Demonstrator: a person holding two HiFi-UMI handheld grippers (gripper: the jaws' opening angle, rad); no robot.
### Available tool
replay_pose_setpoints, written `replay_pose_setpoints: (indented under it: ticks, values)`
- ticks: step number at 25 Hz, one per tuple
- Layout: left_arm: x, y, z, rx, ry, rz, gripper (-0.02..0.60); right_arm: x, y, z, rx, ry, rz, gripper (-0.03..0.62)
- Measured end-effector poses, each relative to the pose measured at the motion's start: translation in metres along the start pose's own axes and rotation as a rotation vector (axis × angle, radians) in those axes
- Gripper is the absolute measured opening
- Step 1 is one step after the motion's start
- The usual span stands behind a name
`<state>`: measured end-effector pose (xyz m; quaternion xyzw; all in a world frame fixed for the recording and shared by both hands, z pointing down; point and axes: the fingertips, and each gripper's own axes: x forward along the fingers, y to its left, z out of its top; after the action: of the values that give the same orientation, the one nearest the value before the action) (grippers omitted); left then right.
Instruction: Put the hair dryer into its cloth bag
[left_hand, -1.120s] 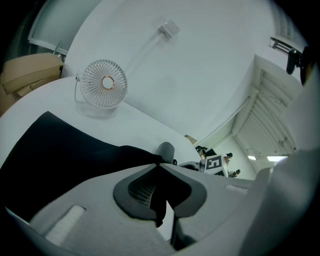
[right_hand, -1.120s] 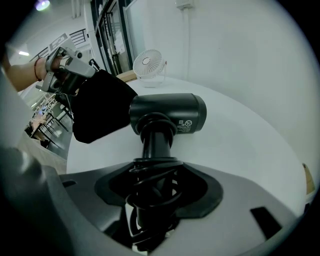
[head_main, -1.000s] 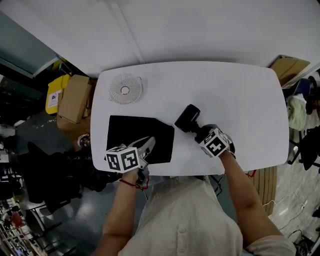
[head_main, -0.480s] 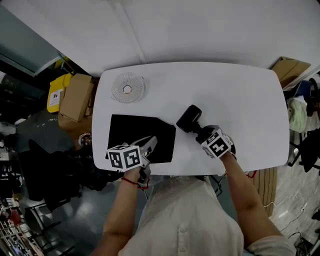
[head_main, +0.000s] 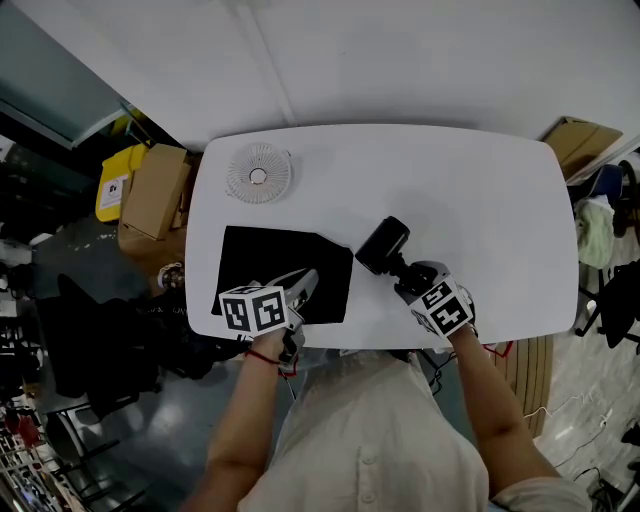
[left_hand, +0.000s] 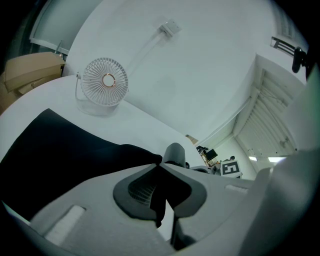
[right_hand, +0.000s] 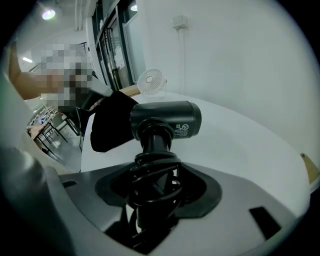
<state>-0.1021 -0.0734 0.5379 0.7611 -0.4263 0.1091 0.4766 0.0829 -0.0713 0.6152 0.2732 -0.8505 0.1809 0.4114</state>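
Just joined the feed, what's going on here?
A person works two handheld grippers at the white table. The left claw is pinched shut on the near edge of the black cloth bag. The right claw grips the black hair dryer by its cord-wrapped handle, beside the bag; it is not inside yet.

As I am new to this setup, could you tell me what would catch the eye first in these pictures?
The black hair dryer stands out near the middle of the white table, its cord-wrapped handle clamped in the right gripper. Left of it a black cloth bag lies spread, the left gripper pinching its near edge; a small white fan stands at the far left corner.
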Motion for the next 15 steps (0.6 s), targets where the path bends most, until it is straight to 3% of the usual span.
replay_pose_setpoints:
  ticks: [15]
  values:
    - [0.003, -0.004, 0.001, -0.012, -0.007, -0.017, 0.021, 0.007, 0.068, 0.005, -0.166, 0.043, 0.067, 0.247]
